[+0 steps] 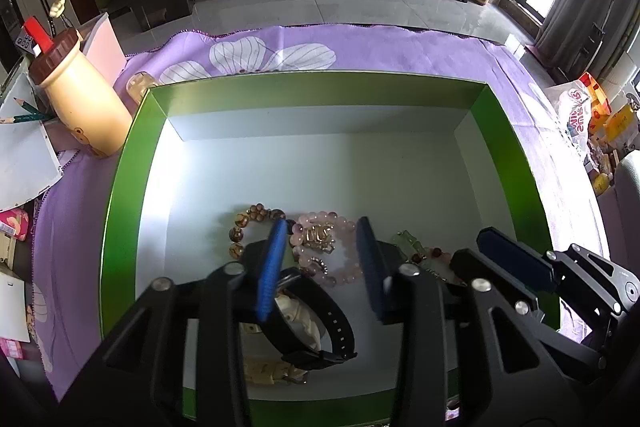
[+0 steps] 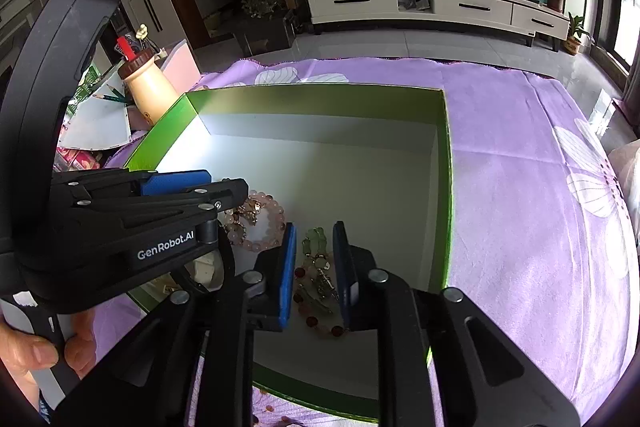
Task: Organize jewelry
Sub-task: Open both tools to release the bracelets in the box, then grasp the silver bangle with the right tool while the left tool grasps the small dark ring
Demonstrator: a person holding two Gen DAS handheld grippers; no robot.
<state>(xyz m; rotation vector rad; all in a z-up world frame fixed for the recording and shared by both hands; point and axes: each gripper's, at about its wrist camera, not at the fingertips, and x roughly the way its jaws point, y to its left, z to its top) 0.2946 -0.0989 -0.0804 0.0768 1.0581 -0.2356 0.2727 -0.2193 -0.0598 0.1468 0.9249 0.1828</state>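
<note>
Both claws are hanging over the near end of the green box, low in each frame, where all the jewelry is gathered on the pale floor. The step in hand looks like setting pieces down inside the box and letting go — and doing that well means freeing each piece cleanly, lifting straight away so no pad drags a strand, and leaving the pieces apart rather than heaped.

The left claw is standing partly open, pads well apart and gripping nothing. Its left pad is sitting just over the black watch, which is lying on the box floor at the lower centre of the left wrist view; whether that pad is grazing the strap cannot be told. Beyond the pads the pink bead bracelet is resting, with the brown bead bracelet just to its left, the two near or touching.

The right claw is narrower, with a slim gap between its pads. The green and red bead strand is lying in that gap on the box floor; the pads are flanking it rather than pinching it, as far as the right wrist view shows — so it reads as released. A hand is gripping the left handle at the lower left of that frame.
</note>
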